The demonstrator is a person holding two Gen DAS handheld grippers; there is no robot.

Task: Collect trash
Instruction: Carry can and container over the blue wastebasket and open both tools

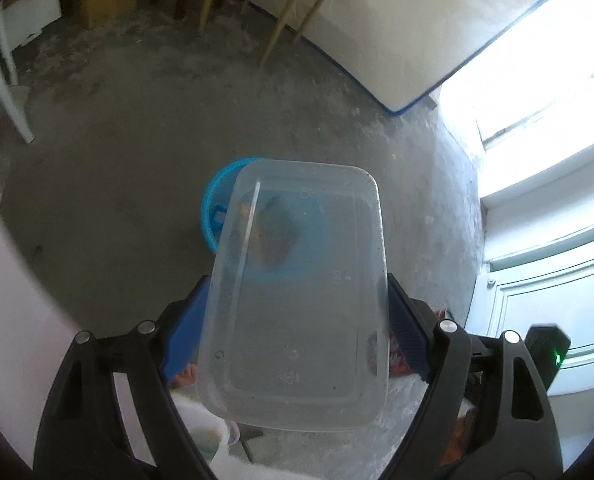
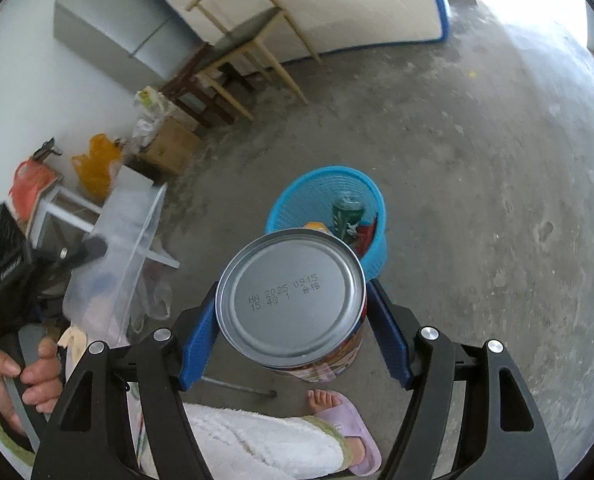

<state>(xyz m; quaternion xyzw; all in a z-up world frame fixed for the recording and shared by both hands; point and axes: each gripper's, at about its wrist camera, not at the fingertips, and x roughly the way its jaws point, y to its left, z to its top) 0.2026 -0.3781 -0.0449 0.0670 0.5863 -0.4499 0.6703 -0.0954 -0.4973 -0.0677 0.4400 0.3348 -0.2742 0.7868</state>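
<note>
While the bare concrete floor [image 2: 457, 140] is spreading around the blue basket [image 2: 297, 200], a green can [image 2: 348, 212] is lying inside it. The left claw [image 1: 297, 320] is gripping a clear plastic tub [image 1: 297, 300] above the basket; the right claw [image 2: 293, 320] is clamping a tin [image 2: 293, 300] just before it.

Both wrist views look steeply down, close over the shared blue basket [image 2: 325, 200] and floor [image 1: 137, 160].

You hold a clear plastic container [image 1: 297, 296] and a tin can [image 2: 293, 304] above the blue basket [image 2: 309, 196].
</note>
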